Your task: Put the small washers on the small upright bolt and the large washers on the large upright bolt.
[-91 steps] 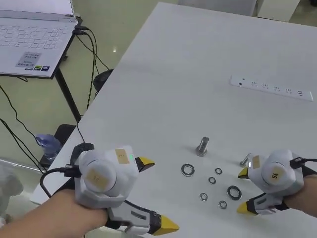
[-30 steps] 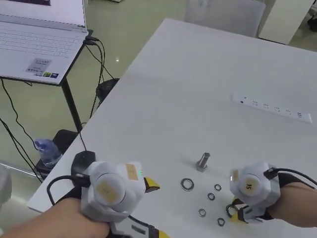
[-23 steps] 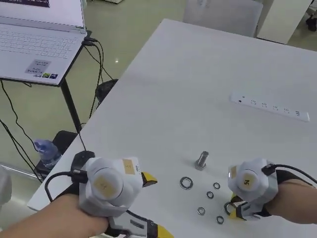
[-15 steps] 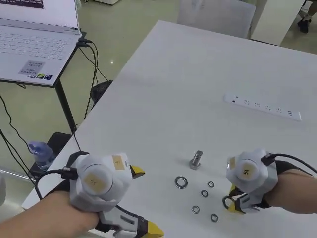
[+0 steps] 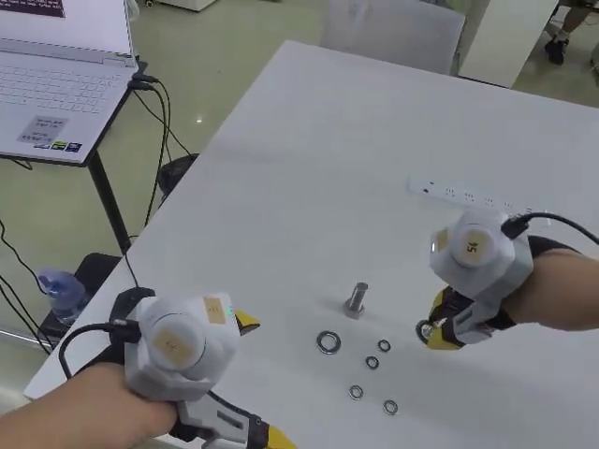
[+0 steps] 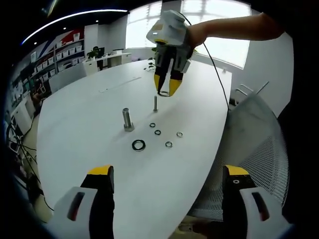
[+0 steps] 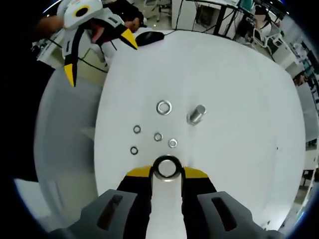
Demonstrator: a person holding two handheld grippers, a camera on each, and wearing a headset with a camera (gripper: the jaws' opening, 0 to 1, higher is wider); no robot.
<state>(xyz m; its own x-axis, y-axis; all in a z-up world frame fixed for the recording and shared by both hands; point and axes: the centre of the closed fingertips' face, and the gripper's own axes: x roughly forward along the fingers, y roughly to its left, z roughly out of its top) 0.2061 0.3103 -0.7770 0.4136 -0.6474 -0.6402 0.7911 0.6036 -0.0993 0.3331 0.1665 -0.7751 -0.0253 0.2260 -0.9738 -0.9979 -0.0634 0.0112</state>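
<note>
1. There are two large washers. One is the held washer (image 7: 156,169); the other is a loose large washer (image 7: 164,106) lying on the table (image 5: 309,140) ahead of the right gripper (image 7: 167,172). Four small washers (image 7: 158,136) lie scattered between the loose one and the right gripper's tips. There are two bolts, a large bolt (image 5: 356,299) and a small bolt (image 6: 155,103).
2. The right gripper's jaws are pressed onto the rim of the held washer, pinching it at their tips. The left gripper (image 6: 167,172) has its jaws spread wide with nothing between them.
3. The held washer hangs clear of the table and lies flat, its hole axis running along the downward-pointing jaws. Both bolts stand upright with the long axis vertical. The large bolt stands head down.
4. The left gripper view shows the small bolt just below and beside the right gripper's tips, with the large bolt a little farther off. In the head view the right gripper covers that spot. The right gripper view meets the held washer's ring face-on and shows the left gripper beyond the scattered washers, at the table's edge.
</note>
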